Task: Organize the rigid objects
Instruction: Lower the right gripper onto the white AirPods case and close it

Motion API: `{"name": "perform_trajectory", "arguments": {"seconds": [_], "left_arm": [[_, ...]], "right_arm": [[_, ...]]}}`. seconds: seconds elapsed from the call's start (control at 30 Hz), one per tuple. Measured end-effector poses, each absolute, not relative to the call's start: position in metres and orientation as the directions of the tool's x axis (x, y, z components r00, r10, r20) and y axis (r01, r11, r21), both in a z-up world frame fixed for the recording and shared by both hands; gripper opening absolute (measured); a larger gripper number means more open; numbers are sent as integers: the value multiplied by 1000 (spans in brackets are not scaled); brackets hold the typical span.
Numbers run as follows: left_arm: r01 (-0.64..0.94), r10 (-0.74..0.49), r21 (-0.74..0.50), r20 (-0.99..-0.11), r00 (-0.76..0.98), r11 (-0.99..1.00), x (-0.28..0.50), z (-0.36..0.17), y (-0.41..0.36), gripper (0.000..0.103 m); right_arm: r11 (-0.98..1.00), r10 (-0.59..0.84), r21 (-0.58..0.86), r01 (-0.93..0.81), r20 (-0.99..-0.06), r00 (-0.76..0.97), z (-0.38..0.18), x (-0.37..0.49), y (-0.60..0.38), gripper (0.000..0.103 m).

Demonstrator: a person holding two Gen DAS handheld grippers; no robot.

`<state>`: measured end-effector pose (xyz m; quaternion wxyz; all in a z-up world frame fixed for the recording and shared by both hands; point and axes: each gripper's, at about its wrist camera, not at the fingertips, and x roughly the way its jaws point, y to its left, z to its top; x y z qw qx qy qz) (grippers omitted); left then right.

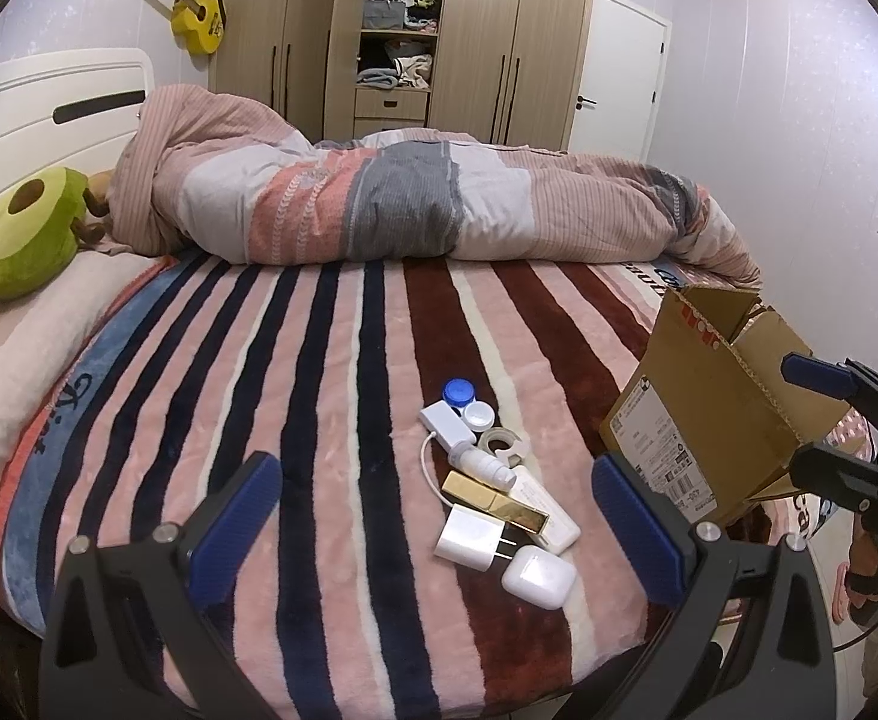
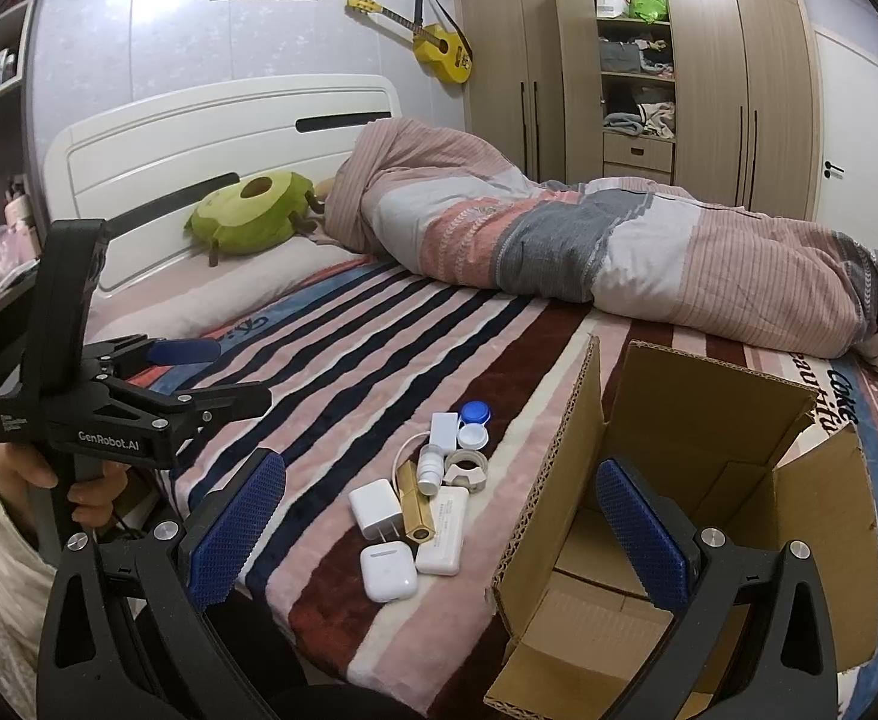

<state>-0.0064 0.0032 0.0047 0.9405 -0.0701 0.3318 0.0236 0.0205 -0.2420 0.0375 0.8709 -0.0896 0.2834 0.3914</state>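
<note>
A pile of small rigid objects lies on the striped blanket: a white earbud case (image 1: 538,576) (image 2: 387,572), a white plug charger (image 1: 470,538) (image 2: 374,507), a gold bar-shaped case (image 1: 502,507) (image 2: 416,504), a white power bank (image 2: 443,531), a small white bottle (image 1: 484,465), a tape roll (image 1: 500,443), a white adapter with cable (image 1: 446,423) and a blue-and-white lens case (image 1: 463,397) (image 2: 475,417). An open cardboard box (image 1: 703,414) (image 2: 709,480) stands to their right. My left gripper (image 1: 439,534) is open, empty, just short of the pile. My right gripper (image 2: 439,534) is open, empty, its right finger before the box.
A rumpled duvet (image 1: 414,198) lies across the far half of the bed. A green avocado plush (image 1: 18,234) rests by the white headboard (image 2: 228,138). A wardrobe (image 1: 402,36) and a yellow guitar (image 2: 439,48) are behind. The bed edge runs just under the grippers.
</note>
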Motion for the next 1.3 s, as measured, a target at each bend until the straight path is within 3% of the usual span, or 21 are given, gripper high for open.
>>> {"name": "perform_trajectory", "arguments": {"seconds": [0.17, 0.33, 0.5, 0.7, 0.93, 1.3], "left_arm": [[-83, -14, -126, -624, 782, 989, -7, 7, 7, 102], [-75, -26, -137, -617, 786, 988, -7, 7, 12, 102], [-69, -41, -154, -614, 788, 986, -5, -1, 30, 102], [-80, -21, -134, -620, 785, 988, -3, -17, 56, 102], [-98, -10, -133, -644, 765, 986, 1, -50, 84, 102], [-38, -71, -146, -676, 733, 989, 15, -89, 82, 102]], "right_arm": [[678, 631, 74, -732, -570, 527, 37, 17, -241, 102], [688, 611, 49, -724, -578, 541, 39, 11, -235, 89], [664, 605, -8, -748, -582, 543, 40, 1, -218, 57], [551, 637, 24, -834, -658, 402, 14, -9, -170, 36], [493, 574, 48, -869, -768, 284, -43, -12, -128, 35], [622, 292, -88, -778, -896, 334, -117, 34, -128, 38]]}}
